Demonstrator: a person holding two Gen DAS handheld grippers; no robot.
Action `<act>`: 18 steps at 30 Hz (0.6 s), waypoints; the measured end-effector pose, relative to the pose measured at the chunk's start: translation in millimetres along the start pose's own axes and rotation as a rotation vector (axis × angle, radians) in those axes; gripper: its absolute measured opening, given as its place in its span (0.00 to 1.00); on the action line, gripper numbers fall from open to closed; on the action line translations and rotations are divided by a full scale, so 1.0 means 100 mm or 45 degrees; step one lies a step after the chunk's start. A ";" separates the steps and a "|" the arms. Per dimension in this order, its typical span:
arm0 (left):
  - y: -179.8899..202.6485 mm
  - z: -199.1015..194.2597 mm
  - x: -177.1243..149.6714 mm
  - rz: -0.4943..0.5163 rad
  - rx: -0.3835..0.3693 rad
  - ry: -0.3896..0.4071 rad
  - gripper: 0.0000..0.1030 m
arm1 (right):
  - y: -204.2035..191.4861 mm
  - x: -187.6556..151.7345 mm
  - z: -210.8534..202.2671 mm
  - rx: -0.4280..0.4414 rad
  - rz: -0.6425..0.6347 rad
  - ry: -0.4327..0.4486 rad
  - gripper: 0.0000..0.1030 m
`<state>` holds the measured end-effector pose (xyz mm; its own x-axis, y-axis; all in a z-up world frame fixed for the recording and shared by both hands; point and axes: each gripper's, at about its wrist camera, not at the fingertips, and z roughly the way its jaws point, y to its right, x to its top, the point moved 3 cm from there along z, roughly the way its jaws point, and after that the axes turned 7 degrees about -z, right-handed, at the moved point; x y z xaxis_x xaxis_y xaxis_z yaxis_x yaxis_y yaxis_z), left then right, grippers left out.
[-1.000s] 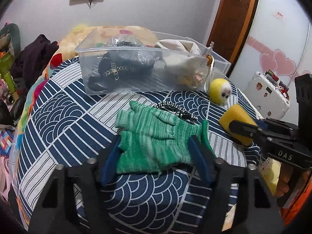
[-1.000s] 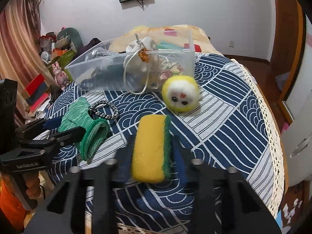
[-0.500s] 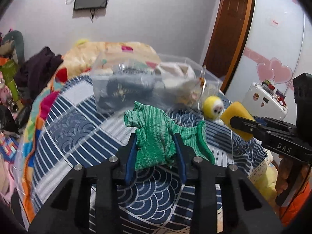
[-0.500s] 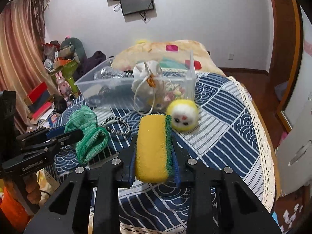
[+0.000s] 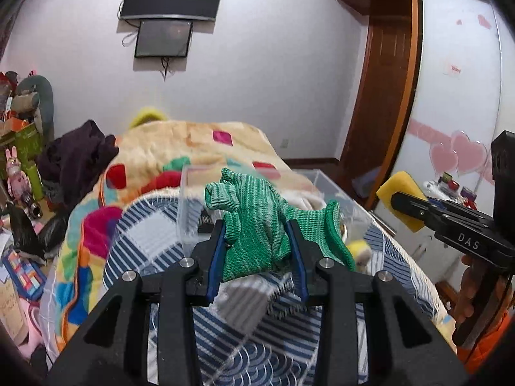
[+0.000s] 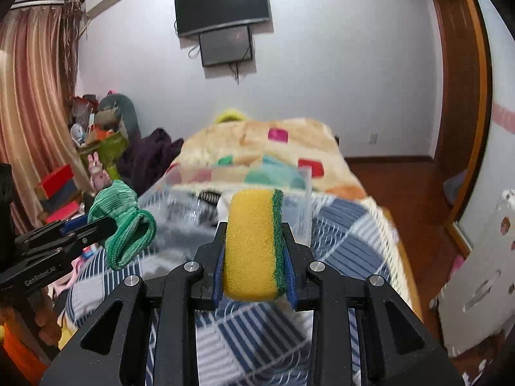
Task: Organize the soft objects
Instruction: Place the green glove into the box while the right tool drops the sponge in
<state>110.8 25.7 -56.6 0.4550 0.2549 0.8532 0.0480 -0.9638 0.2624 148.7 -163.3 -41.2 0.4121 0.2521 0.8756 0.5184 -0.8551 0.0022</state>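
Observation:
My left gripper (image 5: 256, 241) is shut on a green knitted glove (image 5: 254, 222) and holds it in the air above the blue patterned bedspread (image 5: 225, 315). The glove also shows at the left of the right wrist view (image 6: 124, 225). My right gripper (image 6: 254, 247) is shut on a yellow sponge with a green scouring side (image 6: 251, 244), lifted off the bed; it shows at the right of the left wrist view (image 5: 400, 199). A clear plastic bin (image 6: 289, 202) lies ahead of both grippers, partly hidden behind the held things. A yellow plush ball (image 5: 359, 251) peeks out behind the glove.
A beige blanket with coloured squares (image 5: 199, 148) lies behind the bin. Clutter and toys (image 6: 96, 148) stand at the left wall. A wooden door (image 6: 460, 96) and a white cabinet (image 6: 476, 276) are on the right. A screen (image 6: 222, 9) hangs on the back wall.
Both grippers shut on their objects and rose from the bedspread, the left with the glove, the right with the sponge. The views now look higher toward the back wall.

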 end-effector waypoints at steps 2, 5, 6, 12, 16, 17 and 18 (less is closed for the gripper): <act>-0.01 0.05 0.08 -0.006 0.003 0.011 0.35 | 0.01 0.09 0.02 -0.014 -0.002 0.023 0.26; -0.02 0.17 0.18 -0.029 -0.003 0.010 0.35 | 0.02 0.20 0.08 -0.033 0.002 0.056 0.26; -0.03 0.21 0.21 -0.035 -0.004 0.007 0.35 | 0.03 0.22 0.10 -0.039 0.003 0.062 0.26; -0.04 0.53 0.29 -0.037 0.018 -0.029 0.35 | 0.08 0.29 0.33 -0.069 0.020 0.042 0.26; -0.03 0.74 0.26 -0.019 0.041 -0.072 0.35 | 0.11 0.26 0.50 -0.068 0.037 -0.006 0.26; -0.02 0.80 0.24 -0.017 0.046 -0.086 0.35 | 0.12 0.24 0.57 -0.065 0.040 -0.029 0.26; -0.02 0.86 0.22 -0.014 0.056 -0.101 0.35 | 0.13 0.22 0.62 -0.065 0.043 -0.047 0.26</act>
<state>197.4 27.0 -77.0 0.5235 0.2601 0.8114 0.0918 -0.9639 0.2498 210.9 -140.8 -52.1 0.4563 0.2387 0.8572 0.4654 -0.8851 -0.0012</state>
